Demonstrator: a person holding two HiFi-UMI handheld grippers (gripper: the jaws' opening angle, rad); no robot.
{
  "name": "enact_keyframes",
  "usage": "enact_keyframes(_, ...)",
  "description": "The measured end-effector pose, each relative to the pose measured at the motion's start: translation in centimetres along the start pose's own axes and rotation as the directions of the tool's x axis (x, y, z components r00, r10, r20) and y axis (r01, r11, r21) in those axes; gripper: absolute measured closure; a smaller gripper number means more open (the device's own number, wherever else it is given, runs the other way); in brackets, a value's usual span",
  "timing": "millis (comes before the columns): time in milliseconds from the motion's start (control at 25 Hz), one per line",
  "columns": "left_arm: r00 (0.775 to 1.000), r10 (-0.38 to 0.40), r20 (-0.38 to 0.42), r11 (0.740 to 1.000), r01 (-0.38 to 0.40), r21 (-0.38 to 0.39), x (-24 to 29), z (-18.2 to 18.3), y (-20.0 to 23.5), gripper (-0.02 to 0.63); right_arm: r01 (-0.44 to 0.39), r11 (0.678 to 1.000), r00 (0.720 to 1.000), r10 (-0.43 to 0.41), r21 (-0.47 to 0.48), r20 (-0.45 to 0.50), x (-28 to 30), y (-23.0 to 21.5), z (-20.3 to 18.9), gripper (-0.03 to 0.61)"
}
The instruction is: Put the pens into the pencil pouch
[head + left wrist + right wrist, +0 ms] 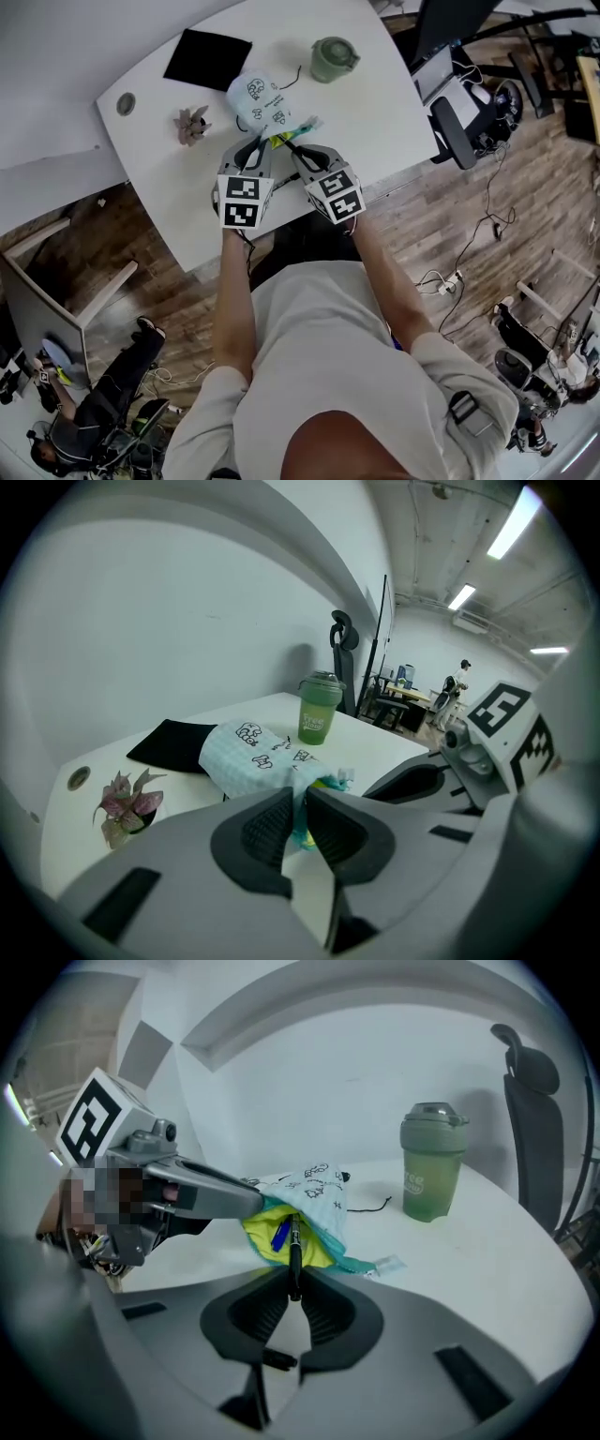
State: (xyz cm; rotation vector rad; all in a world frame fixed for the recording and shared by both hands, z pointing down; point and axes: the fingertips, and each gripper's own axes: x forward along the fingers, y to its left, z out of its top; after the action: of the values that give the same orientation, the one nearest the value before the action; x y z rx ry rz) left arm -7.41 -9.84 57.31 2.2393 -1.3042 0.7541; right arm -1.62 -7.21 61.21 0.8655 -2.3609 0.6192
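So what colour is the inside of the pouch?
Yellow. The pouch lining shows best in the right gripper view.

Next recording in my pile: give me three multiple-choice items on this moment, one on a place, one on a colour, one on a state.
1. Where does the green cup stand?
A. on the table beyond the pouch
B. on a shelf
C. inside the pouch

2. What colour is the pouch's lining?
A. red
B. yellow
C. black

3. What is the right gripper doing?
A. hanging open, empty
B. shut on a black pen
C. shut on a spoon

Answers:
1 A: the head view shows it on the white top past the pouch.
2 B: yellow shows in the open mouth.
3 B: its jaws pinch the pen's end.
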Motion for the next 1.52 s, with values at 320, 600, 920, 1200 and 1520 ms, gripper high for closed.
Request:
enact_keyframes(320,0.998,-0.059,-0.014,0.998,0.058,-0.032,0.1,-0.5,-0.5,0.574,-0.001,0.999,0.999,-0.001,0.054,0.036,2.7,-0.1,1.5,0.534)
enact_keyframes(600,0.995,-0.101,-0.025,0.994,0.1,-0.049,0.2,-0.7,-0.9,0.574,0.012,0.996,0.999,-0.016,0.091,0.051,5.0,-0.3,2.3,0.534)
enact_keyframes(920,0.994,-0.104,-0.043,0.994,0.101,-0.049,0.3,-1.3,-0.6,0.574,0.019,0.997,0.999,-0.022,0.074,0.043,5.3,-0.2,1.8,0.515)
enact_keyframes(1200,0.996,-0.079,-0.046,0.997,0.079,0.004,0.1,-1.2,-0.6,0.574,0.015,0.999,0.999,-0.017,0.044,0.038,3.9,0.1,1.7,0.474)
enact_keyframes(1520,0.997,-0.061,-0.053,0.997,0.063,0.039,0.4,-1.0,-0.7,0.574,0.007,0.996,1.0,-0.004,-0.085,0.027,1.1,0.0,1.8,0.471)
